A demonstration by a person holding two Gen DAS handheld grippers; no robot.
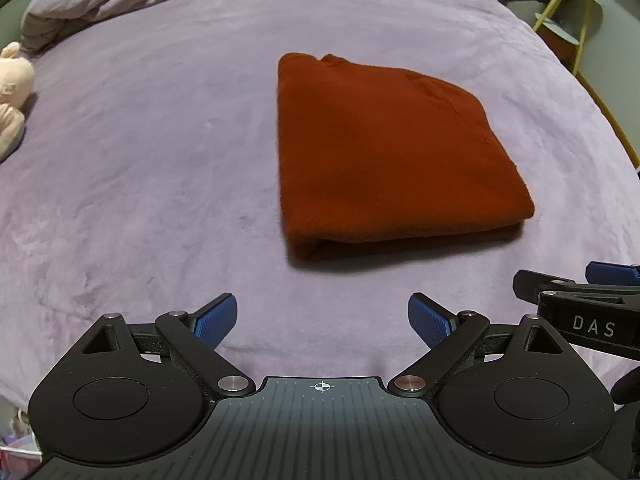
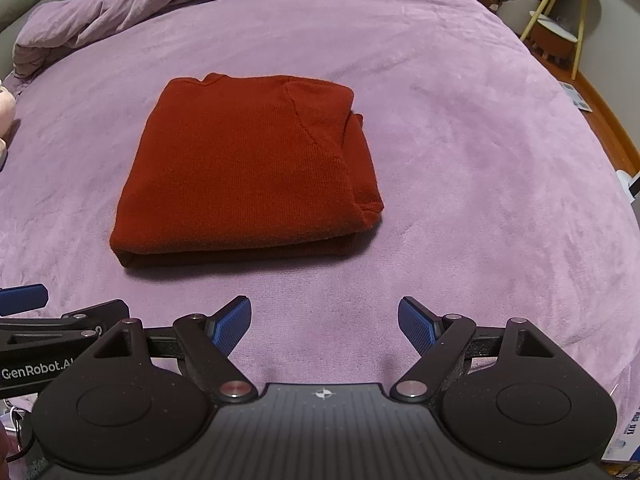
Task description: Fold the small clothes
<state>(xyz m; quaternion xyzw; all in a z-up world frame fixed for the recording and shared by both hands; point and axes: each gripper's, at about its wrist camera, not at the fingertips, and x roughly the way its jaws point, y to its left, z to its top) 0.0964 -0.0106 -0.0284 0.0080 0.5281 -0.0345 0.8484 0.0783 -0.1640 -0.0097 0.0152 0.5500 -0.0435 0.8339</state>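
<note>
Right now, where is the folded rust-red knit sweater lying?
The folded rust-red knit sweater lies flat on the purple plush bedspread, mid-bed, beyond both open grippers; it sits right of centre in the left wrist view and left of centre in the right wrist view.

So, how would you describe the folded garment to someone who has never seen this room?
A purple blanket covers the whole bed. Near its middle lies the sweater, folded into a thick, neat block with its collar at the far edge. It is the only rust-red thing there; the pink plush toy sits far off at the left edge.
</note>
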